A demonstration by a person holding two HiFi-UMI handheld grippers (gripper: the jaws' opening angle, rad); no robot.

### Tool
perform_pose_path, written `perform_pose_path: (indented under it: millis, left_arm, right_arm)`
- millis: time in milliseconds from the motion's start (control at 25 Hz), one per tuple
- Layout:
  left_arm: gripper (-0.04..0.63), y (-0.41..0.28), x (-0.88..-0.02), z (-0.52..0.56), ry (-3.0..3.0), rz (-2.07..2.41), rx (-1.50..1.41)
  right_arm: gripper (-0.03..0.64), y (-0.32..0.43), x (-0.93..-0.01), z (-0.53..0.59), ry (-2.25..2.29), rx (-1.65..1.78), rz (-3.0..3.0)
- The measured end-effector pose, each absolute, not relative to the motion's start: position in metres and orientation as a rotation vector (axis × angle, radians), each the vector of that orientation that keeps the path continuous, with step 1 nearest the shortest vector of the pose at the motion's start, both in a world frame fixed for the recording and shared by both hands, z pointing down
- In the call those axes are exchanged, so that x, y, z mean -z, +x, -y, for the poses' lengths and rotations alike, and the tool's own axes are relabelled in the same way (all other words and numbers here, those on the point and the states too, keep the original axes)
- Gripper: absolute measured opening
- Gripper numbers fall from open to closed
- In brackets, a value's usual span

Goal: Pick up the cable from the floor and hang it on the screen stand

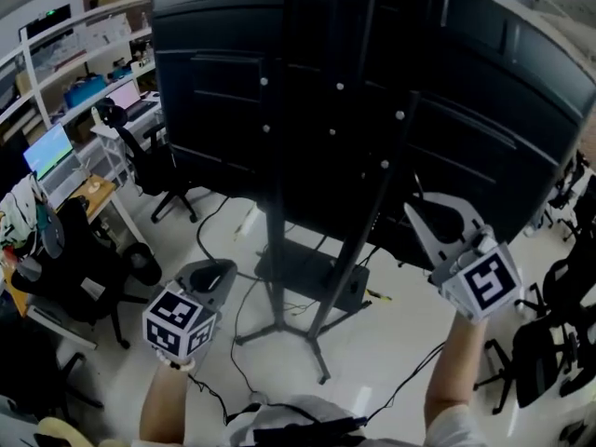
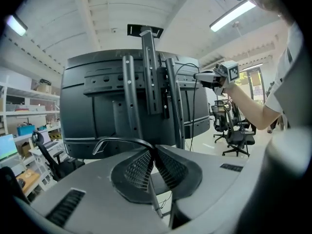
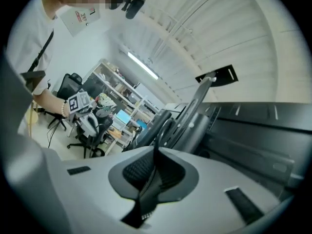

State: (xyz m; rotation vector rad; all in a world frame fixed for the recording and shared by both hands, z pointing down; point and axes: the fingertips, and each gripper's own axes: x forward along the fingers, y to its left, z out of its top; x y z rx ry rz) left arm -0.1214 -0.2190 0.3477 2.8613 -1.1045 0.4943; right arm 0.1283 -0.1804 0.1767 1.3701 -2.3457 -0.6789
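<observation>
The big black screen (image 1: 372, 91) shows its back, mounted on a dark stand (image 1: 276, 250) with upright rails (image 2: 148, 82) and a post (image 3: 195, 111). A thin black cable (image 2: 122, 140) passes between the closed jaws of my left gripper (image 2: 155, 152), arcs off to the left and drops down below. My left gripper (image 1: 212, 270) hangs low, left of the stand's legs. My right gripper (image 1: 416, 214) is raised at the screen's lower right, shut on the cable (image 3: 158, 135), which loops up toward the stand. From my right gripper (image 3: 156, 157), the left one (image 3: 80, 106) shows far off.
Loose black cables (image 1: 410, 371) trail over the pale floor around the stand's base (image 1: 312, 277). Office chairs (image 1: 154, 170) and desks with laptops (image 1: 51, 152) stand at the left. More chairs (image 1: 549, 343) crowd the right edge. Shelves (image 1: 84, 35) line the far left wall.
</observation>
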Motion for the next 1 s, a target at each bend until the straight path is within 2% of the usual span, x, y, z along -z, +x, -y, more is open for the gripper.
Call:
perform_pose_path:
  millis: [200,480,720,1000]
  left_arm:
    - [0.012,-0.116,-0.337,0.229,2.927,0.986,-0.374]
    - [0.012,-0.106,-0.303,0.246,3.007,0.869,-0.202]
    - [0.012,-0.107,-0.279,0.258,3.014,0.868,-0.09]
    - [0.014,-0.098,-0.303,0.26,2.997,0.826,-0.179]
  right_arm:
    - [0.025,0.123,-0.116,0.2,1.504,0.701,2.346]
    - [0.025,0.152,-0.064,0.241,1.849,0.299,2.722]
    - [0.025,0.182,-0.069,0.253,2.032,0.01,2.86]
    - [0.026,0.195,-0.109,0.246,2.005,-0.208,2.951]
